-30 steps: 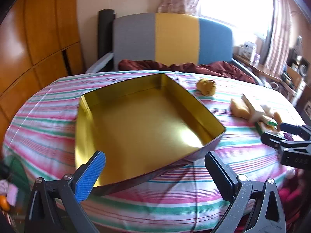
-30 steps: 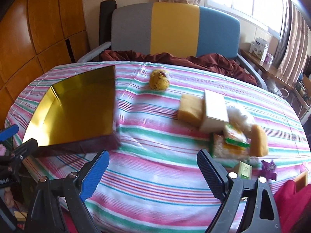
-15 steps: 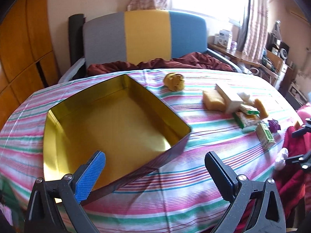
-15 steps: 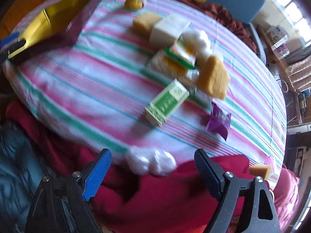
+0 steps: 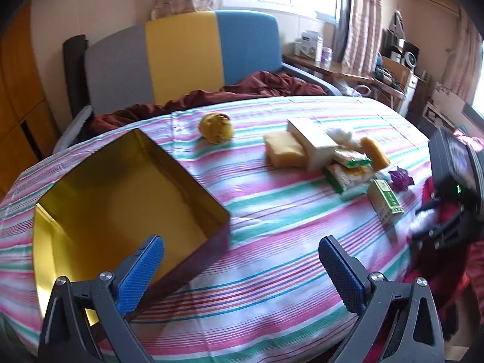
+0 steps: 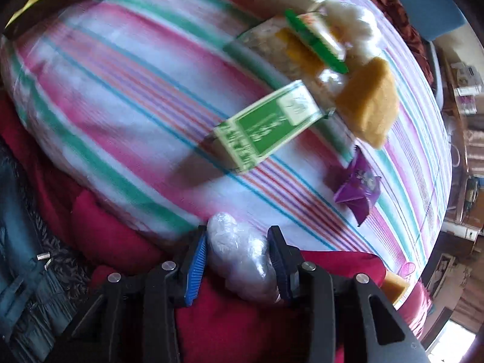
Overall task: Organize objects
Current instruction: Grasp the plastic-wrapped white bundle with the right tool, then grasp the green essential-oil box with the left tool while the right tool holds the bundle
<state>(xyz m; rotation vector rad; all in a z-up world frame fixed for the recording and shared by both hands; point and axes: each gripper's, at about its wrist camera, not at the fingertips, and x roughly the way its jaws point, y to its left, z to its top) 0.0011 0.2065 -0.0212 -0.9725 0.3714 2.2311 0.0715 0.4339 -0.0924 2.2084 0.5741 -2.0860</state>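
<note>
My right gripper [image 6: 237, 242] is shut on a white plastic-wrapped bundle [image 6: 239, 257] at the table's near edge, over red cloth; the gripper shows at the far right in the left wrist view [image 5: 429, 220]. My left gripper [image 5: 242, 260] is open and empty, above the striped tablecloth just right of the open gold tin box [image 5: 121, 193]. On the table lie a green box [image 6: 266, 127] [image 5: 385, 201], a purple wrapper [image 6: 358, 187], yellow sponges [image 6: 367, 103] [image 5: 286, 149], a white box [image 5: 311, 142], snack packets [image 5: 348, 169] and a round yellow toy [image 5: 215, 128].
A grey, yellow and blue sofa [image 5: 181, 57] with a dark red blanket [image 5: 242, 87] stands behind the table. A cluttered desk [image 5: 348, 69] is at the back right. Red cloth [image 6: 121, 242] hangs at the near table edge.
My right gripper dropped to the near table edge and closed on the white wrapped bundle. My left gripper swung right, so the gold box moved leftward in its view.
</note>
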